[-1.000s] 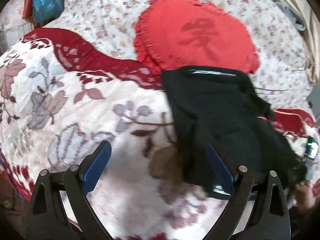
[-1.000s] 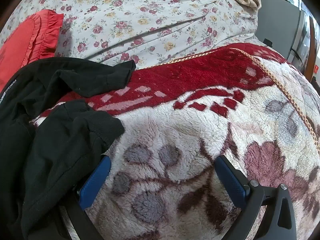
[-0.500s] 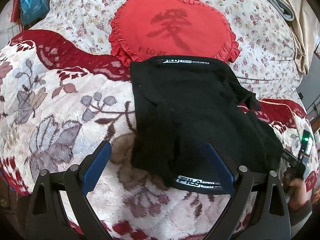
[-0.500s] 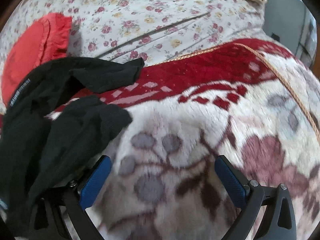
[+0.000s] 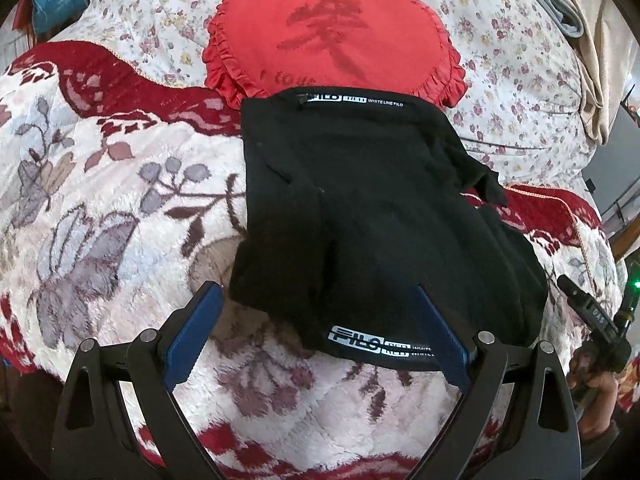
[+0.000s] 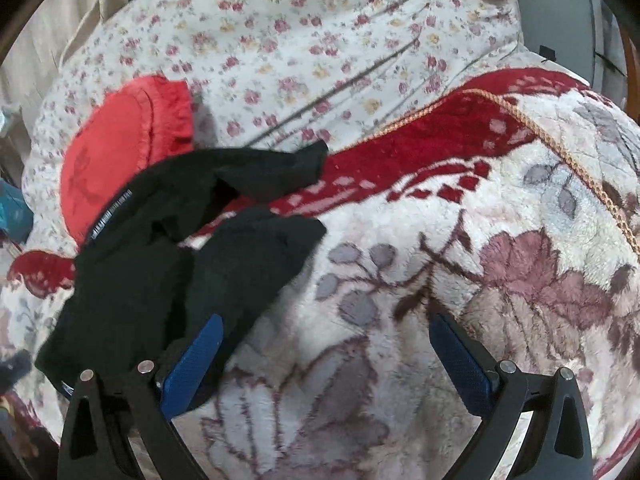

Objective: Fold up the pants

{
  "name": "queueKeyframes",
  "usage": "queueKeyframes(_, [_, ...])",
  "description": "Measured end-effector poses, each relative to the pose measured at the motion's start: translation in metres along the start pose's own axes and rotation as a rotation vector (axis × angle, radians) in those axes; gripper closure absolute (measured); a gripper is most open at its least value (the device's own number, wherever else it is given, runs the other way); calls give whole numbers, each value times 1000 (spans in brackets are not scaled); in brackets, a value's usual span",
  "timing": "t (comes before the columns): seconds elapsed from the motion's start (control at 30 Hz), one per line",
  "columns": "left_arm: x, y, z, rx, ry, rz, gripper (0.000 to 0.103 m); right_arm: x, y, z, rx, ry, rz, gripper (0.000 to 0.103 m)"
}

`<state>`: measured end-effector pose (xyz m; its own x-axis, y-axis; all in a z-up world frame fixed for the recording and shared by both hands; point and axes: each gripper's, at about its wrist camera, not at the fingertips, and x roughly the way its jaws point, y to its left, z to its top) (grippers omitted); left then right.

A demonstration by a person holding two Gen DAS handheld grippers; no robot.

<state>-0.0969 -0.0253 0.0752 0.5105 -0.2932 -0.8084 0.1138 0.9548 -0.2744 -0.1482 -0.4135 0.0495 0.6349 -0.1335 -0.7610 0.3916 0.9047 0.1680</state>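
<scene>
The black pants [image 5: 372, 216] are lying folded on the fleece blanket [image 5: 120, 208] that is covering the bed, a bunched, roughly rectangular bundle. In the left wrist view their long axis is running from 12 o'clock to 6 o'clock: the far waistband with white lettering is pointing toward 12, and a second lettered band is sitting at the near edge, toward 6. Two loose corners of fabric are sticking out toward 3 o'clock, lying apart on the red border of the blanket, and in the right wrist view these flaps [image 6: 280, 168] are pointing toward 2 o'clock.

The left gripper [image 5: 320, 328] is hanging over the near edge of the pants with its jaws released and spread wide; the right blue pad is overlapping the black cloth in the picture, the left pad is over bare blanket. The right gripper [image 6: 328, 356] is also standing wide open, its left pad at the edge of the pants, its right pad above the flower pattern.

At 12 o'clock, just beyond the waistband and touching it, a round red cushion [image 5: 336, 28] with a frilled rim is resting on a flowered sheet [image 5: 520, 60]. At 4 o'clock in the left view a hand [image 5: 596, 384] is gripping the other tool's handle.
</scene>
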Motion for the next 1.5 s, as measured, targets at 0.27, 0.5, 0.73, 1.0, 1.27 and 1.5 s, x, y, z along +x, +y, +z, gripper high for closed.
queueKeyframes(0.27, [1, 10, -6, -61, 19, -11, 7, 0, 14, 2, -44, 18, 64, 0])
queueKeyframes(0.5, [6, 14, -8, -81, 16, 31, 7, 7, 12, 3, -29, 32, 78, 0])
queueKeyframes(0.73, [11, 12, -8, -56, 17, 49, 7, 8, 24, 7, -58, 28, 80, 0])
queueKeyframes(1.0, [11, 12, -7, -53, 17, 48, 7, 14, 34, 5, -75, 45, 85, 0])
queueKeyframes(1.27, [13, 14, -8, -61, 30, 48, 7, 20, 36, 5, -78, 60, 86, 0])
queueKeyframes(1.5, [14, 36, -15, -152, 26, 38, 7, 27, 30, 9, -67, 67, 80, 0])
